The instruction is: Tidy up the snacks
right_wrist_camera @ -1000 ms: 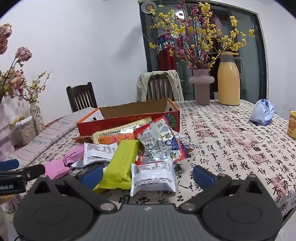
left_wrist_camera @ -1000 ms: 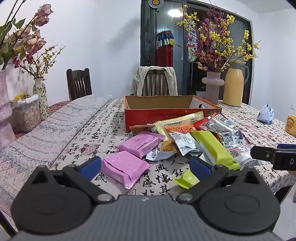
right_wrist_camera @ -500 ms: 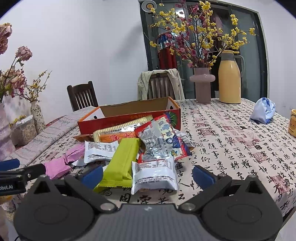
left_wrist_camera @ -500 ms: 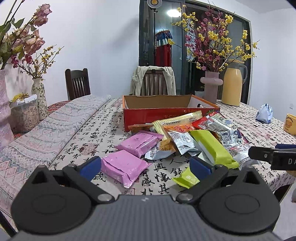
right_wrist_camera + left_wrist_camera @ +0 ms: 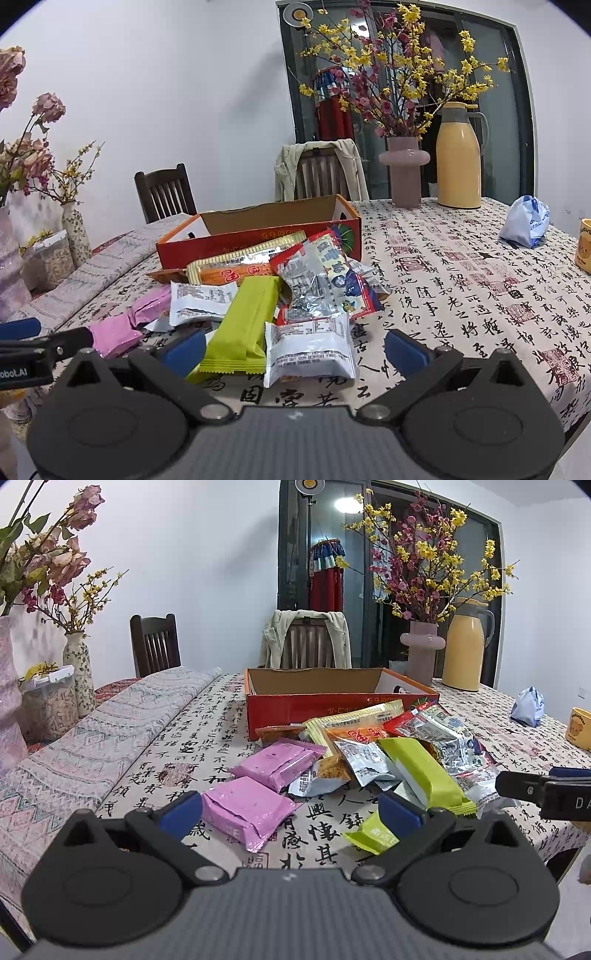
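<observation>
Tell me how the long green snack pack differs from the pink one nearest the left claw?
The green pack is long and narrow, propped aslant on the snack pile; the pink pack is shorter, squarer and lies flat on the tablecloth, apart from the pile. Both are sealed, outside the red box.

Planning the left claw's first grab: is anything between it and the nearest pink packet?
Nothing visible. The left claw is open, and the nearest pink packet lies flat on the tablecloth just ahead between its fingers, uncovered. A second pink packet lies beyond it, toward the red box.
</observation>
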`<act>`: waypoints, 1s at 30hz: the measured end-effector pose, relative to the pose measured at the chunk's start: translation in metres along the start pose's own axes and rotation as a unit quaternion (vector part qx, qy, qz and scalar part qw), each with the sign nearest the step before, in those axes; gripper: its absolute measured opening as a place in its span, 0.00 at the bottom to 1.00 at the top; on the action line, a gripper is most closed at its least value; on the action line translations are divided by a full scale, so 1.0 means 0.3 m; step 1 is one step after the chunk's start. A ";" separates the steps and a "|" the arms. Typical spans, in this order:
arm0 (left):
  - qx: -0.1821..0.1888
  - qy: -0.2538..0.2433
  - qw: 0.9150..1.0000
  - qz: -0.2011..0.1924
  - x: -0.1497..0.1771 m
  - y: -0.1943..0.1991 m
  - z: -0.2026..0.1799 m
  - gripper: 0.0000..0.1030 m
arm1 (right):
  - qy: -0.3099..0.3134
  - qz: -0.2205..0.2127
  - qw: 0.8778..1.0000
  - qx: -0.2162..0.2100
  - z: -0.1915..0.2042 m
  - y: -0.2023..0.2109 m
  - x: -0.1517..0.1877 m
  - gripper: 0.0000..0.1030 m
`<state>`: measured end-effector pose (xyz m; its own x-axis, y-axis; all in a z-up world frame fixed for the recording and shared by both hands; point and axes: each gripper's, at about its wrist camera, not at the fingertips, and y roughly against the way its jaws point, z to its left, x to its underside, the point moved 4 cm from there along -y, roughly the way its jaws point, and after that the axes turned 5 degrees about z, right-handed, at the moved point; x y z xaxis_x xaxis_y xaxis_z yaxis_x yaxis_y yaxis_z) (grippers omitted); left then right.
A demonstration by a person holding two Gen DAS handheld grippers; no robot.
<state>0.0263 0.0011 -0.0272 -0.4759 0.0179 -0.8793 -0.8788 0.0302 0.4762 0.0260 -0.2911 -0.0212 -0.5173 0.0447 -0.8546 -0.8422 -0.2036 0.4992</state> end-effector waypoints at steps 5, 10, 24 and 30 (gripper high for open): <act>0.001 0.001 1.000 0.001 0.003 -0.001 -0.001 1.00 | 0.001 0.001 1.000 0.002 0.000 -0.001 -0.001 1.00; 0.001 0.004 1.000 0.003 0.004 0.000 -0.001 1.00 | 0.000 0.004 1.000 0.003 0.000 -0.003 -0.001 1.00; 0.003 0.009 1.000 0.006 0.003 -0.002 0.004 1.00 | 0.001 0.006 1.000 -0.001 0.006 -0.007 -0.001 1.00; 0.003 0.009 1.000 0.007 0.003 -0.002 0.004 1.00 | 0.001 0.007 1.000 -0.001 0.007 -0.008 0.001 1.00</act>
<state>0.0264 0.0024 -0.0283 -0.4880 0.0009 -0.8729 -0.8723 0.0354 0.4877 0.0276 -0.2884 -0.0224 -0.5285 0.0407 -0.8479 -0.8348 -0.2065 0.5104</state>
